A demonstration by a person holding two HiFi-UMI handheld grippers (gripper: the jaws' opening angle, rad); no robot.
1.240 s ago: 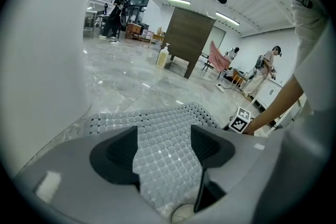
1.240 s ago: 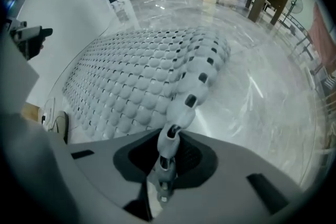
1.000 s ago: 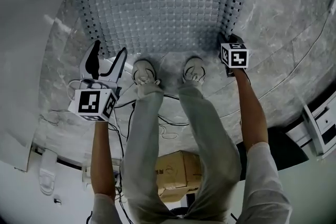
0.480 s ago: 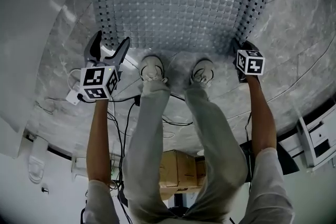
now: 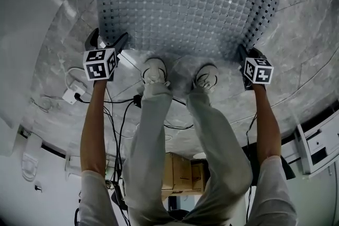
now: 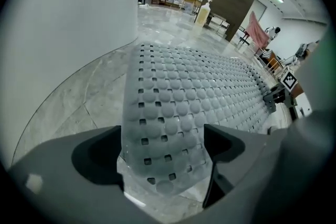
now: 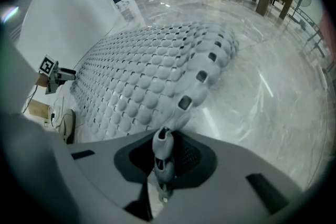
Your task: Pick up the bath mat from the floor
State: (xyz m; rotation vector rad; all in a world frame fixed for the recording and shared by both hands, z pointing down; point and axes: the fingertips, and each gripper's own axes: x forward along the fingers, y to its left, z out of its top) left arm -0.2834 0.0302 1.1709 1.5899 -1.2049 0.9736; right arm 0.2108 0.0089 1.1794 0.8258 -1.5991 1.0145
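The bath mat (image 5: 185, 2) is pale grey and translucent, covered in round bumps and square holes, and lies on the marble floor. My left gripper (image 5: 108, 39) stands at its near left corner. In the left gripper view the mat's corner (image 6: 163, 128) sits between the wide jaws of the left gripper (image 6: 163, 149), and neither pad presses on it; these jaws have just been opening. My right gripper (image 5: 244, 53) is at the near right corner. In the right gripper view the right gripper (image 7: 161, 152) is shut on a pinched fold of the mat's edge (image 7: 184, 97).
The person's two shoes (image 5: 153, 70) (image 5: 205, 75) stand at the mat's near edge. Cables and a white adapter (image 5: 70, 95) lie on the floor at left. A curved white wall (image 5: 32, 8) rises left of the mat. A cardboard box (image 5: 180, 172) sits behind the legs.
The left gripper has come down and forward from beside the left shoe to the mat's near left corner, with its jaws wider. The right gripper has stayed on the near right corner.
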